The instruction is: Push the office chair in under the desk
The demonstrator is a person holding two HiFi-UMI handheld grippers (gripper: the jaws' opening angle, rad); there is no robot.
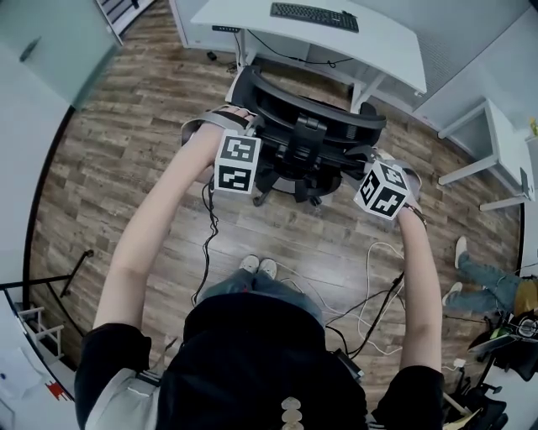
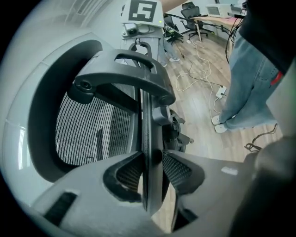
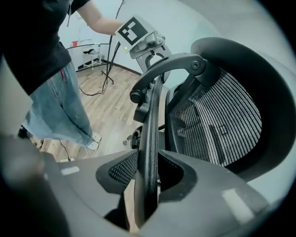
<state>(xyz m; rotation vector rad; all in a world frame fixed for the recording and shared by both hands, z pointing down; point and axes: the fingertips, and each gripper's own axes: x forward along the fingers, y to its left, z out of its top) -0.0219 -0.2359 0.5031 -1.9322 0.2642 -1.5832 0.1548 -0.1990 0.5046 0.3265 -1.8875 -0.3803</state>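
Office chair (image 1: 313,126): at 12 o'clock, short of the surface (image 1: 387,46), not yet under it. Left gripper (image 2: 151,169) and right gripper (image 3: 147,172): jaws clamped on backrest rim (image 2: 150,134). Step: grip taken. Next, likely a level, even push toward 12.

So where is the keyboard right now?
The keyboard lies at the top middle of the head view, on the white desk, beyond the office chair.

The counter (image 1: 395,50) runs off the head view's top edge. The backrest of the office chair (image 1: 319,113) hides its seat. A bystander (image 1: 487,277) is cut off at the right edge.
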